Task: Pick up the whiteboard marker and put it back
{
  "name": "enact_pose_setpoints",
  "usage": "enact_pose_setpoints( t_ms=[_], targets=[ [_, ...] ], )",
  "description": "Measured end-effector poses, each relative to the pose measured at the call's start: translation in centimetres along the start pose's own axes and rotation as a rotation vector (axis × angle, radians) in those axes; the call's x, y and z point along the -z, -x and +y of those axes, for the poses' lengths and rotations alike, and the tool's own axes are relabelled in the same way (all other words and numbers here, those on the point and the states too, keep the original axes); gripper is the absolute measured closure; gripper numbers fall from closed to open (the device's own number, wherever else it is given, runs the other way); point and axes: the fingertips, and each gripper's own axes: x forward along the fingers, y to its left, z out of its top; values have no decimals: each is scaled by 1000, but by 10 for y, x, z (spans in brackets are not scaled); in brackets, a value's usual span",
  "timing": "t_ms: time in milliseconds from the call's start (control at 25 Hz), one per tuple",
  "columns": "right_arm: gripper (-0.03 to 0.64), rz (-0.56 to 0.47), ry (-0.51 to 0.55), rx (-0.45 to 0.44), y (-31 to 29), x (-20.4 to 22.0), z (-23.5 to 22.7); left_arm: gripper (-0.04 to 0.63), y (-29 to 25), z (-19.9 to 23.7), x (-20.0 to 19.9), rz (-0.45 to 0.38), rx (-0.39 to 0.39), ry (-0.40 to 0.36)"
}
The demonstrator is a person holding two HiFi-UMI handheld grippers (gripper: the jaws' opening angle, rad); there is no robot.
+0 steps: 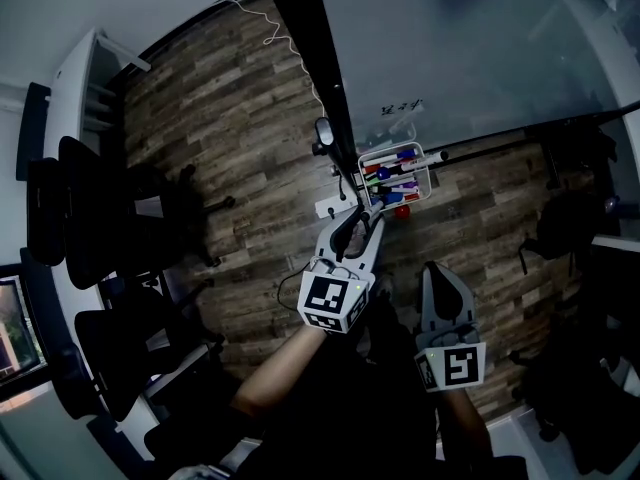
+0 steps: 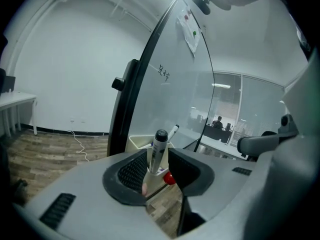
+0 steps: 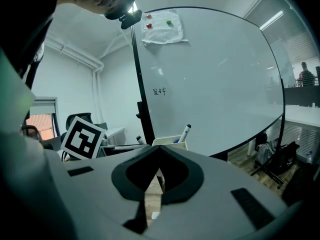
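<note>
A whiteboard marker (image 2: 159,149) with a black cap stands nearly upright between my left gripper's (image 2: 158,157) jaws. It leans by the left jaw, with a gap to the right jaw, so this gripper is open. Its lower end sits at the white marker tray (image 2: 136,143) fixed under the whiteboard (image 2: 175,84). In the head view my left gripper (image 1: 368,214) reaches to the tray (image 1: 364,158), which holds several coloured markers. My right gripper (image 1: 437,268) hangs lower and to the right, away from the tray. Its jaws meet at the tip (image 3: 159,149) with nothing between them.
The black post (image 1: 320,78) of the whiteboard stand rises just left of the tray. Office chairs (image 1: 90,218) crowd the left side and another chair (image 1: 570,218) is at the right. A white cable (image 1: 285,38) lies on the wood floor. A paper (image 3: 162,26) hangs on the whiteboard (image 3: 210,79).
</note>
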Motion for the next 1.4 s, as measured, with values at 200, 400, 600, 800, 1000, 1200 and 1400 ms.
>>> enact_pose_setpoints(
  t_ms=[200, 400, 600, 800, 1000, 1200, 1400],
  targets=[
    [604, 6, -3, 1, 0, 1, -3, 497, -1, 0, 0, -7, -23, -19],
    [604, 2, -5, -7, -1, 2, -2, 517, -1, 3, 0, -8, -44, -30],
    [604, 0, -3, -10, -1, 2, -3, 518, 0, 2, -1, -16, -53, -41],
    [604, -6, 2, -13, 1, 0, -1, 518, 4, 3, -6, -30, -62, -40],
    [604, -17, 7, -15, 3, -1, 1, 518, 7, 1, -15, -56, -60, -48],
    [604, -53, 21, -16, 8, -14, 3, 518, 19, -3, -27, -74, -67, -52],
    [604, -106, 38, -13, 16, -33, 6, 518, 36, -11, -43, -106, -64, -61]
  ],
)
